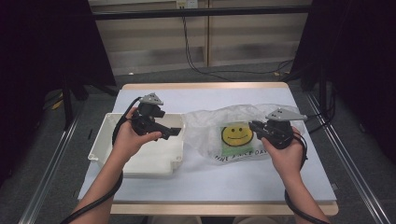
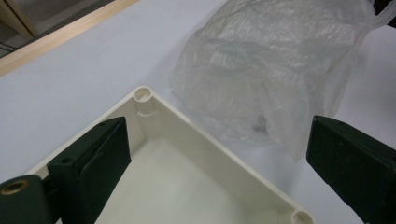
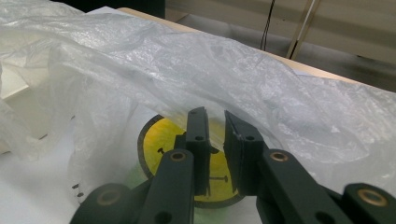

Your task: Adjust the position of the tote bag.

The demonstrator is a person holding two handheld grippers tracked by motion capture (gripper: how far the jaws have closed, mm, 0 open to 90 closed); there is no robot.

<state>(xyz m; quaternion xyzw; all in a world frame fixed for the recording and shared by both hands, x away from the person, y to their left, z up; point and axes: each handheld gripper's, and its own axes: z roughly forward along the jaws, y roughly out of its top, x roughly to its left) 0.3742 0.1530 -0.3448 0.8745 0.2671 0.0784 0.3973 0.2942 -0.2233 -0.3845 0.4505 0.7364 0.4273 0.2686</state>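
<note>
A clear plastic bag lies on the white table, printed with a yellow smiley face and some text. My right gripper reaches into it from the right. In the right gripper view its jaws stand almost together over the smiley face, with the bag's film caught in the narrow slit and tenting up over them. My left gripper hovers over the right side of a shallow white plastic box. It is wide open and holds nothing. The box rim and the bag lie ahead.
The white table top has bare room in front of the bag and box and behind them. A wooden edge runs along the far side. Cables lie on the floor beyond.
</note>
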